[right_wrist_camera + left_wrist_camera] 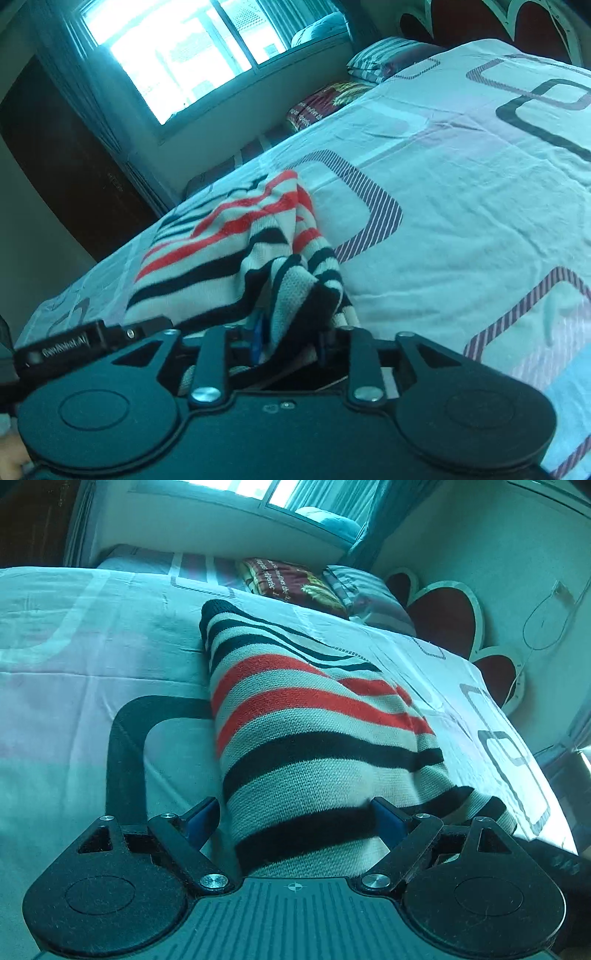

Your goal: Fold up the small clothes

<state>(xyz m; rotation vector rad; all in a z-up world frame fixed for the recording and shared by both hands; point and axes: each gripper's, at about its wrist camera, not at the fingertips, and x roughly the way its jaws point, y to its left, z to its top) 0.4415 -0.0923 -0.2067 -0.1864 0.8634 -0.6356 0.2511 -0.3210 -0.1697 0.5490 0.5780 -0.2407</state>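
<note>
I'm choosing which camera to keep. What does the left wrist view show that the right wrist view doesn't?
Only the left wrist view: the left gripper straddling the striped knit garment, which runs away in a smooth band, and a cable on the wall.
Only the right wrist view: the right gripper with bunched garment between its fingers, and a dark door.
Both: the patterned bedsheet, window and heart-shaped headboard.

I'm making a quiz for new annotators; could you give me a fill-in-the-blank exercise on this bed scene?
1. The striped sweater lies on a ____.
2. Besides black and cream, its stripes are ____.
3. Cloth is bunched between the fingers of the ____ gripper.
4. Light comes through the ____ beyond the bed.

Missing words: bed; red; right; window
</note>
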